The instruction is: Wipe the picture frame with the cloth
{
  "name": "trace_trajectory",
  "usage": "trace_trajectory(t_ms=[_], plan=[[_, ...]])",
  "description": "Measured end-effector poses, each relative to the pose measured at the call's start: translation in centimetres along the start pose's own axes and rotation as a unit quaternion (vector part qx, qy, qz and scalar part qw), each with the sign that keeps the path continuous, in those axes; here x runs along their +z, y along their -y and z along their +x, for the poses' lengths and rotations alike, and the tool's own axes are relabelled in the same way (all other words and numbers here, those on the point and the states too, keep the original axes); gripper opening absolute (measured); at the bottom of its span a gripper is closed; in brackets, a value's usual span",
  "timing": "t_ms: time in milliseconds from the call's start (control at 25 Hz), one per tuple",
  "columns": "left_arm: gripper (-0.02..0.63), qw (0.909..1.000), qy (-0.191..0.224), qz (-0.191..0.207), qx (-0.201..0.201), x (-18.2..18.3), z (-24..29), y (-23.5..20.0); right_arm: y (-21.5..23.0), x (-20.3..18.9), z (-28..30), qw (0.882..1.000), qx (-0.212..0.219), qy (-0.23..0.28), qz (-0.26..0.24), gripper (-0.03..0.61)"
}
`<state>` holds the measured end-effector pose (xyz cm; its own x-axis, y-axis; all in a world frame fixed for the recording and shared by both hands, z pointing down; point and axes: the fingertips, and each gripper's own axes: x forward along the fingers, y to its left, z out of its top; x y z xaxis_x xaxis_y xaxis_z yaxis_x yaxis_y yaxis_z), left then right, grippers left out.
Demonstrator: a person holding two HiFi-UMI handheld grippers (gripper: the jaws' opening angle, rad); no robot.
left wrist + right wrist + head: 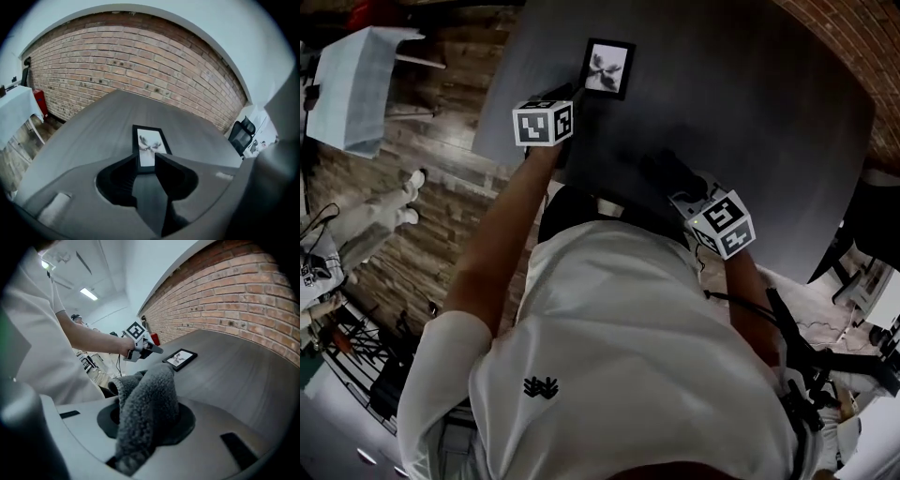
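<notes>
The picture frame [607, 67], black-rimmed around a pale print, lies flat on the dark grey table [750, 103] near its far left edge. My left gripper [570, 92] hovers just short of the frame's near end. In the left gripper view its jaws [146, 161] stand open a little, and the frame [149, 146] shows through the gap. Closer to the person's body, my right gripper [682, 184] is shut on a fluffy grey cloth [145, 401] that bulges out over the jaws. In the right gripper view the frame [179, 358] lies ahead, with the left gripper [149, 348] beside it.
A brick wall [140, 61] runs behind the table. A black office chair [241, 133] stands past the table's right corner. To the left is a small table with a white cover [356, 84]. Cables and stands [825, 366] crowd the floor at the right.
</notes>
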<state>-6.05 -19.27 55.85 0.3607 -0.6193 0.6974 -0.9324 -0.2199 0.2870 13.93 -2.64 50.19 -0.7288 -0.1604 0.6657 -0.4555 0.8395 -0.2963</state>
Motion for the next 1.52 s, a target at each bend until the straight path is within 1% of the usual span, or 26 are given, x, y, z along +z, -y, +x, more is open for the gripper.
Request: trace_trajectory(t_ms=[120,240,400,520,600,680,800,960,1080,1200,1360,1440,1520], plan=[[0.101,0.9994,-0.018,0.01,0.027,1.2,3.9,-1.5,1.8,-1.2,-0.2,1.0,-0.003,-0.01,0.021,0.092],[0.101,0.9987,-0.031,0.011,0.04,1.8,6.1,-2.7,2.6,-1.9,-0.7,0.999,-0.017,-0.013,0.045,0.092],[0.103,0.9981,-0.039,0.017,0.044,2.4,7.6,-3.3,2.6,-2.4,-0.9,0.996,-0.032,-0.01,0.083,0.092],[0.103,0.9966,-0.052,0.031,0.055,2.1,7.9,-4.0,1.8,-2.3,-0.4,0.995,-0.037,-0.019,0.087,0.092],[0.101,0.9961,-0.05,0.043,0.058,2.1,7.8,-4.3,1.4,-2.0,-0.3,0.995,-0.04,-0.018,0.092,0.092],[0.101,0.9968,-0.04,0.037,0.058,2.2,8.0,-4.2,1.5,-2.0,-0.4,0.994,-0.043,-0.015,0.096,0.092],[0.1,0.9983,-0.033,-0.001,0.048,2.0,8.0,-4.4,1.1,-1.9,-0.4,0.994,-0.046,-0.017,0.098,0.092],[0.078,0.9984,-0.049,-0.014,0.026,1.8,8.1,-4.2,1.3,-2.1,-0.4,0.994,-0.051,-0.022,0.096,0.092],[0.075,0.9977,-0.06,-0.02,0.022,1.2,7.7,-4.3,1.1,-1.4,-0.1,0.994,-0.052,-0.02,0.091,0.092],[0.074,0.9972,-0.064,-0.037,0.013,0.3,6.9,-3.9,1.1,-0.8,0.1,0.995,-0.052,-0.017,0.083,0.092],[0.074,0.9972,-0.055,-0.045,-0.021,0.1,5.1,-1.7,1.9,0.3,-0.3,0.996,-0.055,-0.002,0.065,0.092],[0.074,0.9966,-0.05,-0.047,-0.045,0.2,3.9,-0.3,2.2,1.3,-0.5,0.997,-0.059,0.007,0.048,0.092],[0.074,0.9961,-0.041,-0.04,-0.067,0.4,2.3,0.8,2.0,2.9,-0.7,0.998,-0.062,0.019,0.024,0.092]])
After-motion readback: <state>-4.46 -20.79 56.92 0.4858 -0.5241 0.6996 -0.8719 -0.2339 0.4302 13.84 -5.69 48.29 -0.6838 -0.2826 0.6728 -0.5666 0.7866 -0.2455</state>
